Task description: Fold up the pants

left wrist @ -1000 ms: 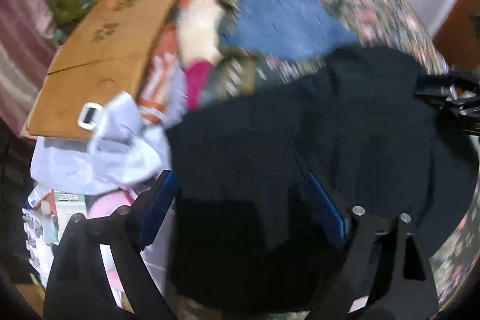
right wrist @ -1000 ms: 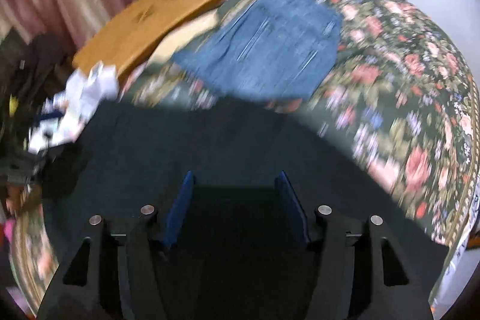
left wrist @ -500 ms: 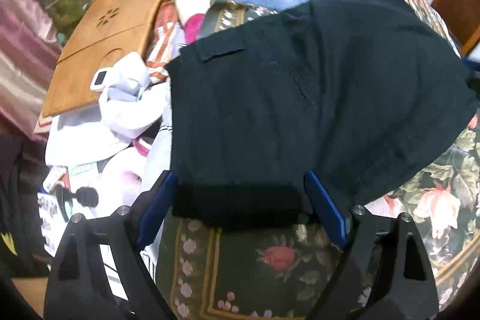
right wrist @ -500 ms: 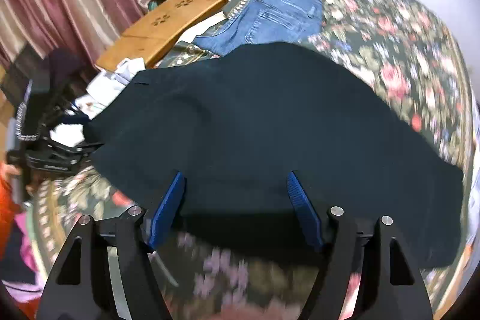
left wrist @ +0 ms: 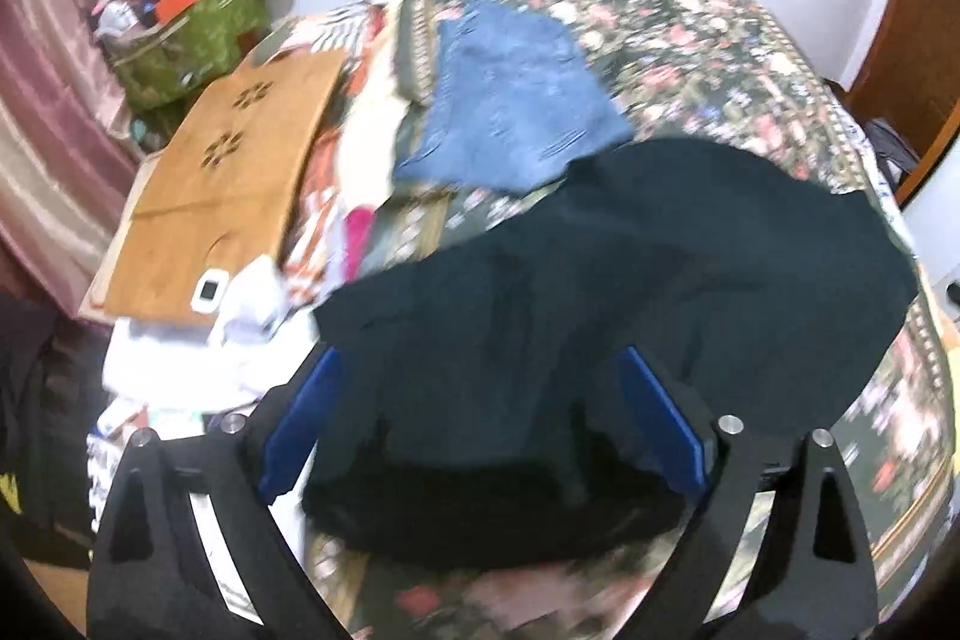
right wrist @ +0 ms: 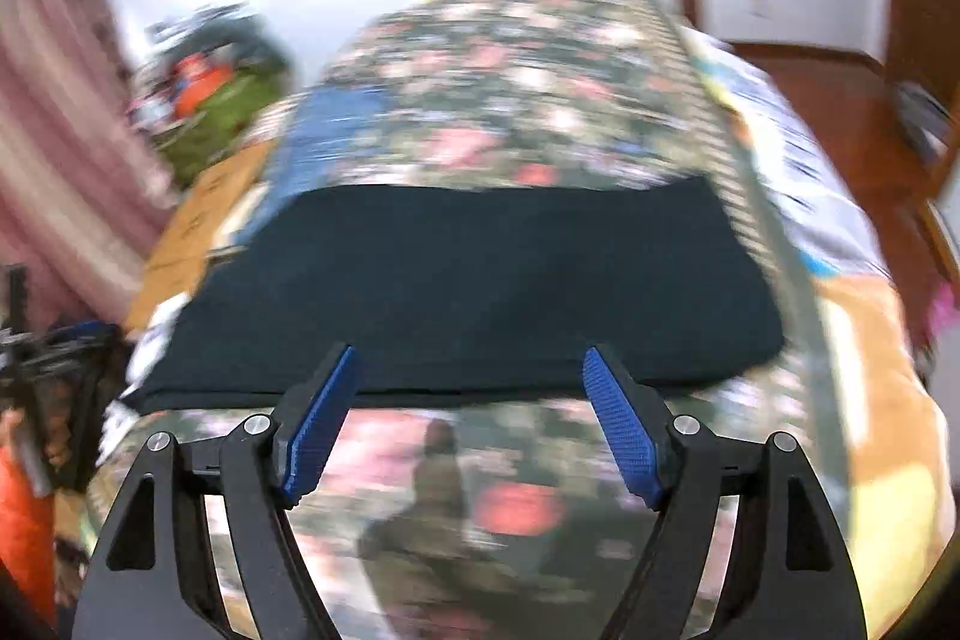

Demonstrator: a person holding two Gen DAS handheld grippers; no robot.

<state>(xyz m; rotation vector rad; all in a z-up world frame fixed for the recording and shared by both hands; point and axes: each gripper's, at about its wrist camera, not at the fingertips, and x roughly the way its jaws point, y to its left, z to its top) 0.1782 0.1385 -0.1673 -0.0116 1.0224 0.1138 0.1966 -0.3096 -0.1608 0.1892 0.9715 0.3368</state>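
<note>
Both grippers, left [left wrist: 480,424] and right [right wrist: 468,418], spread wide and having just been opening, hold nothing, with dark pants [right wrist: 468,292] folded on the floral bedspread [right wrist: 510,100] just ahead; brushing them could undo the fold.

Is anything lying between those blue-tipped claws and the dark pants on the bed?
Nothing visible does. The dark pants lie flat on the floral bedspread, right ahead of the open right gripper. The left gripper, also open, already has pants fabric between its fingers. The folded jeans lie beyond.
</note>
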